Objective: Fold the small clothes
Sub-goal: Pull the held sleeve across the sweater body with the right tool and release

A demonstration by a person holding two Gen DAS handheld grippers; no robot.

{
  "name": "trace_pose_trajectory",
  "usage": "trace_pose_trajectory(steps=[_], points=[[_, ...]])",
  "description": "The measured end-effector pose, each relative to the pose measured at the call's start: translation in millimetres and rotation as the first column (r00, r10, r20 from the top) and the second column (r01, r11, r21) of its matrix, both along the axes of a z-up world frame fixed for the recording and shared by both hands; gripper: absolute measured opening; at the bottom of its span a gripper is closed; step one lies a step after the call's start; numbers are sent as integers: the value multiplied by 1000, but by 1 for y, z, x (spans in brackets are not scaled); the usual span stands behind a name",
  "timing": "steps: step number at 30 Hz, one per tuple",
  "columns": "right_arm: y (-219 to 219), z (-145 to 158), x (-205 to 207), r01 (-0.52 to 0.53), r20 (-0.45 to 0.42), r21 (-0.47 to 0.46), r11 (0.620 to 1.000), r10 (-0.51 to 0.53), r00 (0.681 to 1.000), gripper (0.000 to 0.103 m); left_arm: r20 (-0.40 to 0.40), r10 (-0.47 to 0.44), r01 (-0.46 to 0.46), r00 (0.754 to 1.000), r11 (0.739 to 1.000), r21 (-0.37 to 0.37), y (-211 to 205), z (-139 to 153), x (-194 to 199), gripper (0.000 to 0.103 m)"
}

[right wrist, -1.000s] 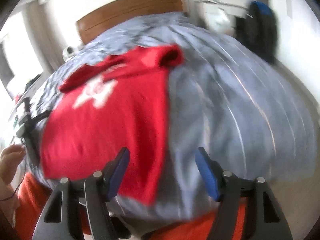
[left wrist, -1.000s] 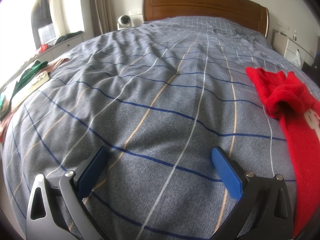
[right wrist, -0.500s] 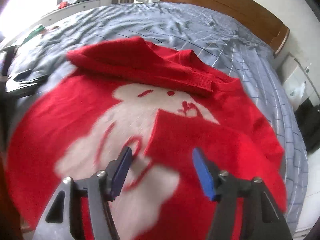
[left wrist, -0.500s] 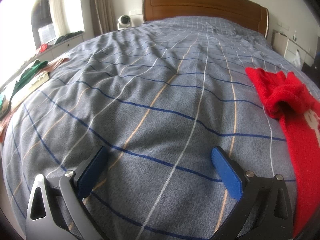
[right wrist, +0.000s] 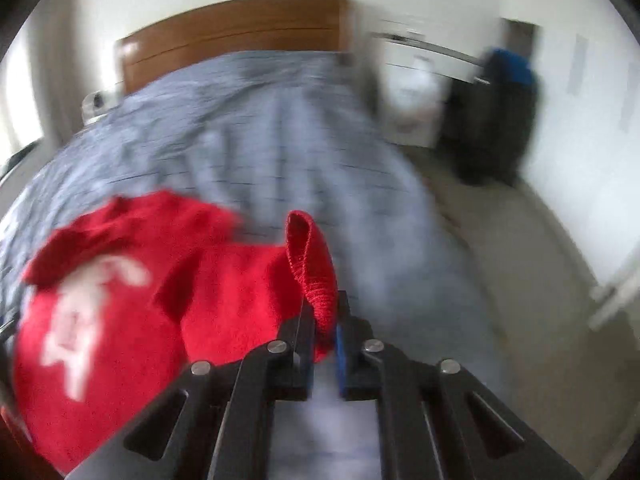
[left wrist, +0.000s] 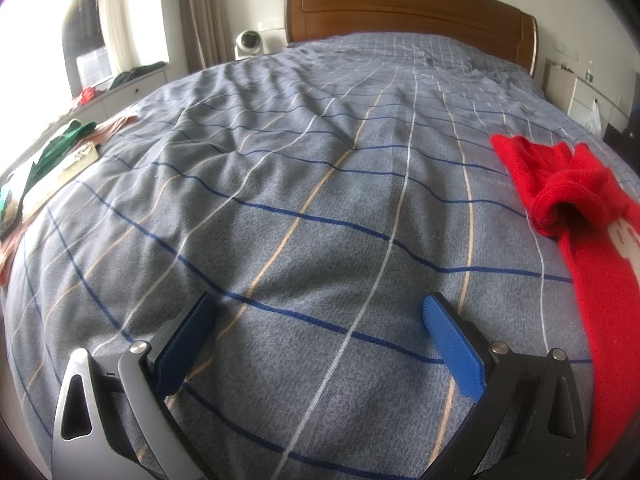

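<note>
A red knit sweater [left wrist: 592,280] with a white figure lies at the right edge of the grey checked bedspread [left wrist: 320,200]. In the right wrist view the sweater [right wrist: 120,320] spreads to the lower left. One ribbed edge [right wrist: 310,256] of it stands up in a loop. My right gripper [right wrist: 324,312] has its jaws closing, and the pads pinch that red edge between them. My left gripper [left wrist: 320,304] hovers open over bare bedspread, left of the sweater and apart from it, with nothing between its fingers.
A wooden headboard [left wrist: 412,12] closes the far end of the bed. Green and pink clothes [left wrist: 60,148] lie at the bed's left edge by a window shelf. A dark and blue bag [right wrist: 500,120] stands beyond the floor to the right of the bed.
My right gripper swung from over the sweater's front to its right edge and shut on the red knit, lifting it. The left gripper stayed still.
</note>
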State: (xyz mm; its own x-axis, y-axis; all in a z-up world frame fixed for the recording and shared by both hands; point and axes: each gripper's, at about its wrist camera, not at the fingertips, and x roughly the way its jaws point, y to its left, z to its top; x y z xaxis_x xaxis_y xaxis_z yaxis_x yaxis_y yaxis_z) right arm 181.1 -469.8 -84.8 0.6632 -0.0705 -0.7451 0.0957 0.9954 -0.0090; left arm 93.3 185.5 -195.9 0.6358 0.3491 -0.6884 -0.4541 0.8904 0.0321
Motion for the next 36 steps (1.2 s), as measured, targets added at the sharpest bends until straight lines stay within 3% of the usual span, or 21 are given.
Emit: trace_pose_trajectory(steps=[4,8,14,18,29,31,32,33,35,36], points=[[-55,-14,-28,177,0,8,984,-177,984,8,0,0,0,1000,1000,0,-1,0,0,103],[-95,-46,-45,344,-66,156,926,-338,939,8,0,0,0,1000,1000,0,0,0,0,103],[-102,-84,-51,387,-127,222,895,-367,922,8,1,0,0,1000,1000,0,0,0,0,103],[-106,-93,-57,402,-125,236,885,-383,915,7,0,0,0,1000,1000,1,-1,0,0,103],[-89,-99,-54,363,-96,94,927,-355,930,10,0,0,0,1000,1000,0,0,0,0,103],[-92,-96,-61,372,-82,121,920,-365,928,19,0,0,0,1000,1000,0,-1,0,0,103],[-95,-94,-67,383,-72,139,913,-376,924,32,0,0,0,1000,1000,0,0,0,0,103],[-99,-91,-73,392,-62,163,905,-387,920,54,0,0,0,1000,1000,1,-1,0,0,103],[-104,-84,-90,420,-27,206,884,-424,905,73,0,0,0,1000,1000,0,0,0,0,103],[-105,-82,-96,429,-15,207,879,-435,900,73,1,0,0,1000,1000,0,-1,0,0,103]])
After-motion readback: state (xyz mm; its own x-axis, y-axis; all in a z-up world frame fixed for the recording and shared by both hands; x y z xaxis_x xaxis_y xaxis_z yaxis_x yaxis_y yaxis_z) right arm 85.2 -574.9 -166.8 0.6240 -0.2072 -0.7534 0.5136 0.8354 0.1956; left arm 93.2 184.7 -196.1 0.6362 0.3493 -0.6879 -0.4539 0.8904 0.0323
